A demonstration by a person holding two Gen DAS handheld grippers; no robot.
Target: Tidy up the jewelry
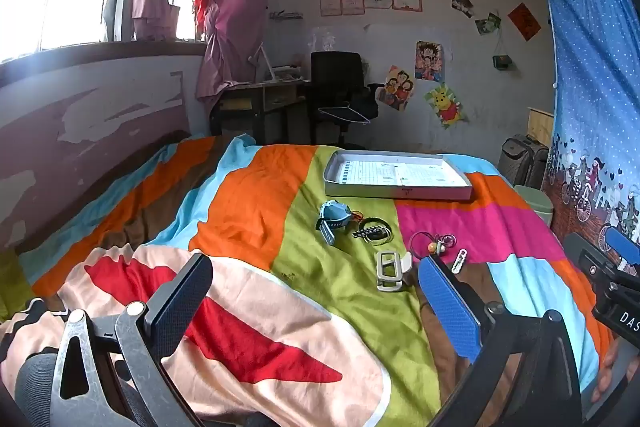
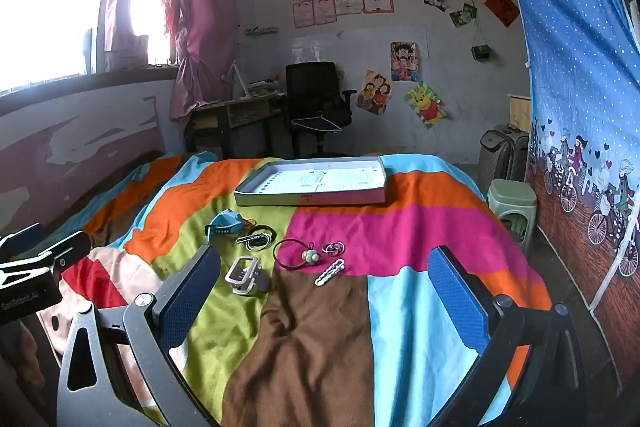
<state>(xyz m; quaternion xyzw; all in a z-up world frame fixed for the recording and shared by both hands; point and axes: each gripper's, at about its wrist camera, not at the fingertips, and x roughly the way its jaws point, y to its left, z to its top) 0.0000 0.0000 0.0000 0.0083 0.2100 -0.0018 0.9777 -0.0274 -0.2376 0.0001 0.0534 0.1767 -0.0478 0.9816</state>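
Grippers, left (image 1: 316, 307) and right (image 2: 326, 297), we hold spread wide, empty, above jewelry beside the tray (image 2: 312, 197).

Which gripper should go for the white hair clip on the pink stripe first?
Right gripper: it's open and the white hair clip lies between its fingers. Left gripper is centred nearer the silver buckle.

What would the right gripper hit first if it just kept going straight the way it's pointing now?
Probably the bedspread itself, then the small pieces lying on it: the black hair tie and the white hair clip sit nearly centred ahead of the open right gripper. The depth is hard to judge.
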